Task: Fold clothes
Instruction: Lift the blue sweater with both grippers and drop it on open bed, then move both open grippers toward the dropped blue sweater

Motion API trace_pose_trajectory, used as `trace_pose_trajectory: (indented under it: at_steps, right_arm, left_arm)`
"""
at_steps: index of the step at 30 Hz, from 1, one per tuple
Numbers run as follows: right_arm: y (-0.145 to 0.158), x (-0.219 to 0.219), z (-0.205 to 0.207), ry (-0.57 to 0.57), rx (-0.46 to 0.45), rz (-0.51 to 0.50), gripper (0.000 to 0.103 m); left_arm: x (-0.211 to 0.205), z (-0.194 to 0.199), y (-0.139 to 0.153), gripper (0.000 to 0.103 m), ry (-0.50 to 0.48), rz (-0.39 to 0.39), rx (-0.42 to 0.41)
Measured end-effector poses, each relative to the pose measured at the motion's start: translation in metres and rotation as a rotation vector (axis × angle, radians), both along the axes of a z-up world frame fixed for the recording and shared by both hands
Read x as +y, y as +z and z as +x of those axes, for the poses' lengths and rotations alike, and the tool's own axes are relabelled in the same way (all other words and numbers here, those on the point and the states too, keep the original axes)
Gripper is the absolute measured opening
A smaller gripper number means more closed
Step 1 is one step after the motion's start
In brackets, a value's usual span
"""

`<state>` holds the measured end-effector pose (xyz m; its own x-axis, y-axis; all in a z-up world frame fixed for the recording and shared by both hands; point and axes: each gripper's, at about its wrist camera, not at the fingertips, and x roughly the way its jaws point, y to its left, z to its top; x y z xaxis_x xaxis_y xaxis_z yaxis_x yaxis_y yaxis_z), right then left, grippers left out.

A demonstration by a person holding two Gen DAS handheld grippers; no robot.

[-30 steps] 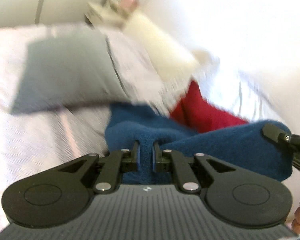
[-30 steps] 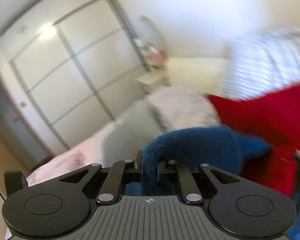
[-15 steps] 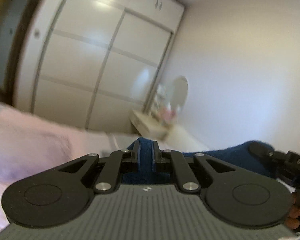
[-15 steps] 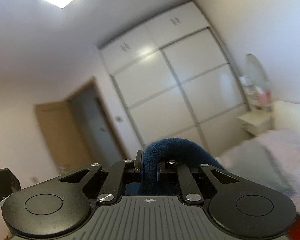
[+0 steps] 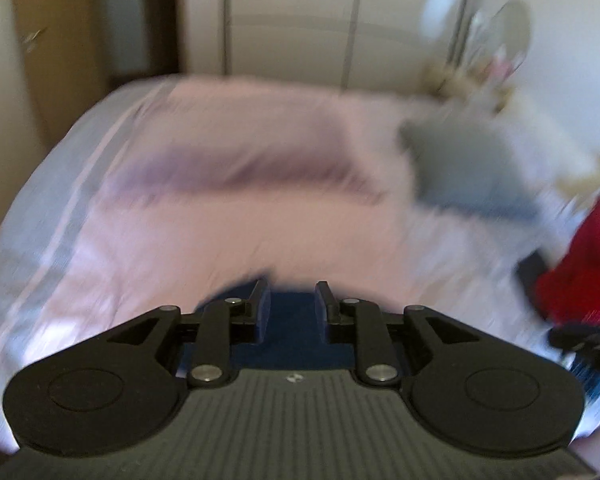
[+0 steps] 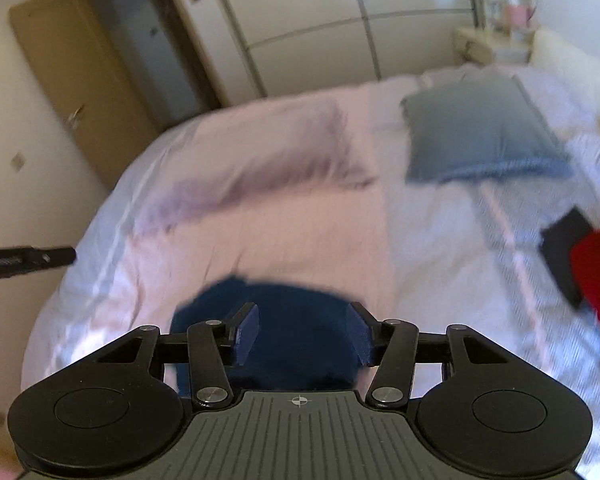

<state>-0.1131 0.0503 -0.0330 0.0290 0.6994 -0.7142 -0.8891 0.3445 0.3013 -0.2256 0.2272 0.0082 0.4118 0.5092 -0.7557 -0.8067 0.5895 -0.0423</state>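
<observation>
Bedroom, pale pink bed (image 6: pixel 300 224), navy garment (image 6: pixel 300 320) lying on it.
Right tongs (image 6: pixel 303 330) spread wide above it; left tongs (image 5: pixel 291 304) parted too, seemingly released, though blurred.

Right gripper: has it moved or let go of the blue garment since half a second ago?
Yes. The right gripper has tipped down from the wardrobe toward the bed, and its jaws now stand open over the blue garment, no longer clamping it.
</observation>
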Motion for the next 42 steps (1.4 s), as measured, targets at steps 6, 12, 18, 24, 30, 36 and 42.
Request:
trace_pose_trajectory:
  at_steps: [6,12,18,24,30,36,42]
  right_arm:
    - [-0.024,-0.025,-0.018,0.076,-0.048,-0.025,0.053]
    - [-0.022,-0.076,-0.061,0.204,-0.126,-0.017,0.053]
    - [-0.052,-0.135,-0.074,0.247,-0.134,-0.063,0.053]
    - [-0.066,-0.171,-0.086,0.287,-0.067,-0.098,0.053]
    - [-0.057,-0.188,-0.101,0.347,-0.086,-0.072,0.053]
    - [-0.060,-0.193,-0.105,0.350,-0.087,-0.089,0.053]
    - [-0.060,-0.189,-0.108,0.343,-0.092,-0.098,0.053]
  left_arm:
    - [-0.048,-0.064,-0.034,0.020,0.097,-0.031,0.064]
    - [-0.110,-0.102,-0.043,0.021,0.155,-0.039,0.098]
    - [-0.169,-0.088,-0.053,0.028,0.152,0.005,0.180]
    - [-0.212,-0.093,-0.045,0.030,0.151,0.029,0.187]
    - [-0.252,-0.098,-0.038,0.031,0.151,0.052,0.193]
    - [-0.261,-0.105,-0.034,0.034,0.161,0.062,0.194]
    - [-0.255,-0.109,-0.039,0.034,0.155,0.059,0.199]
